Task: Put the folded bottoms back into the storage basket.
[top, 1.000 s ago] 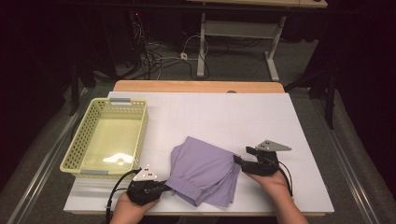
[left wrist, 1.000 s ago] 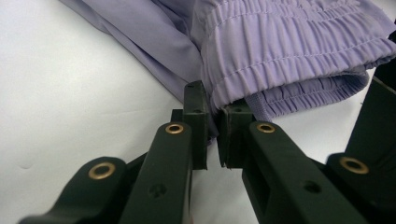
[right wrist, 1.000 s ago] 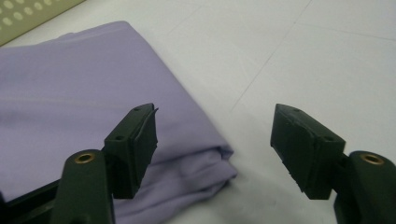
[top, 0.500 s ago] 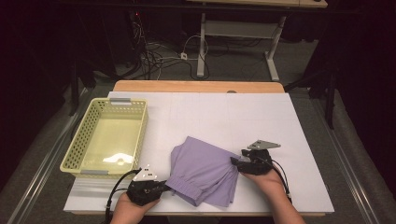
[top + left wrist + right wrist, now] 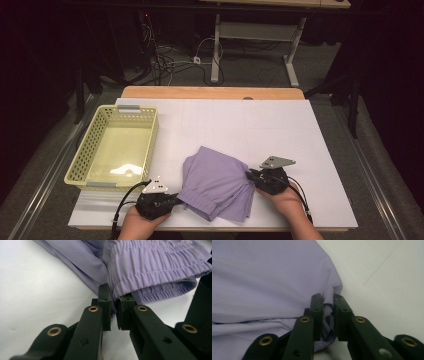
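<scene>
ITEM: purple shorts [image 5: 217,182], folded, elastic waistband toward the near-left. Loc: near-centre of white table [image 5: 280,130], between both hands, well right of basket [image 5: 114,147].

L gripper [image 5: 176,200]: jaws together, clamped on waistband corner; in the left gripper view the pads [image 5: 104,300] pinch the gathered elastic edge [image 5: 155,272]. No change vs. a second ago: same spot, same hold.

R gripper [image 5: 250,176]: jaws have just been closing, now clamped on cloth. In the right gripper view a bunched fold of fabric [image 5: 327,315] sits squeezed between the pads at the garment's right edge. A second ago this gripper stood just off that edge w/ jaws apart; since then it crept a little toward the cloth and shut on it.

Basket: yellow, perforated, far-left of table, nothing in it, apart from shorts.

CHANGE: one-handed hold → two-handed hold. Shorts themselves not shifted; outline on table reads the same as in the earlier high views.

MEANING (judgement): grasp phase looks complete; both ends secured, so garment is prob. ready to be lifted or carried as one piece, likely toward basket. Nothing lifted yet; cloth lies flat on table.

RISK (judgement): R grip takes only a small pinch at a thin edge, so layers may slip or unfold on lift. L grip on thick elastic looks firmer.
</scene>
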A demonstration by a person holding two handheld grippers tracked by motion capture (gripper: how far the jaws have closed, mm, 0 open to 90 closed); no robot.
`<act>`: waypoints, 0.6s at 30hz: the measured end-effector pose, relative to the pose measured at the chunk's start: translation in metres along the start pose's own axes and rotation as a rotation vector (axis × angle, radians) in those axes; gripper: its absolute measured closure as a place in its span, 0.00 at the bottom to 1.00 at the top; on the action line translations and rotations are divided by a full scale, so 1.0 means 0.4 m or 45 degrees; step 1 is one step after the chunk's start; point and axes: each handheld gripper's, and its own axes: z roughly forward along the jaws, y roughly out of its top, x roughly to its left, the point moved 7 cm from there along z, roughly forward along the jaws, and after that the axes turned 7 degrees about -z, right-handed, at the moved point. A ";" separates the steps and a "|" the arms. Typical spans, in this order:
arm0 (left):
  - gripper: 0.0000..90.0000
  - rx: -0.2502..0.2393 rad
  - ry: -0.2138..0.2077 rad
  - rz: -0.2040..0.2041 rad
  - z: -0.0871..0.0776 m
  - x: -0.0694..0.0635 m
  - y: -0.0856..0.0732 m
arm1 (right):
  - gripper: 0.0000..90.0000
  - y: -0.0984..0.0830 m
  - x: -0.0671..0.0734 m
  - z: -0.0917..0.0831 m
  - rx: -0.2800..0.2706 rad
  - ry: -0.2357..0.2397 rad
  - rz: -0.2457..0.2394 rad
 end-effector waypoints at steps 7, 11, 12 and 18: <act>0.90 -0.006 0.011 0.004 0.000 -0.001 -0.001 | 0.94 0.000 0.004 -0.001 -0.008 0.016 -0.017; 0.90 -0.004 0.013 0.014 0.000 -0.002 0.000 | 0.95 0.000 0.004 -0.002 -0.010 0.021 -0.015; 0.90 -0.002 0.017 0.018 0.000 -0.002 0.001 | 0.95 0.000 0.003 -0.003 -0.011 0.020 -0.013; 0.88 0.043 -0.001 -0.012 -0.002 0.002 0.009 | 0.95 0.005 0.002 -0.014 -0.069 0.017 -0.010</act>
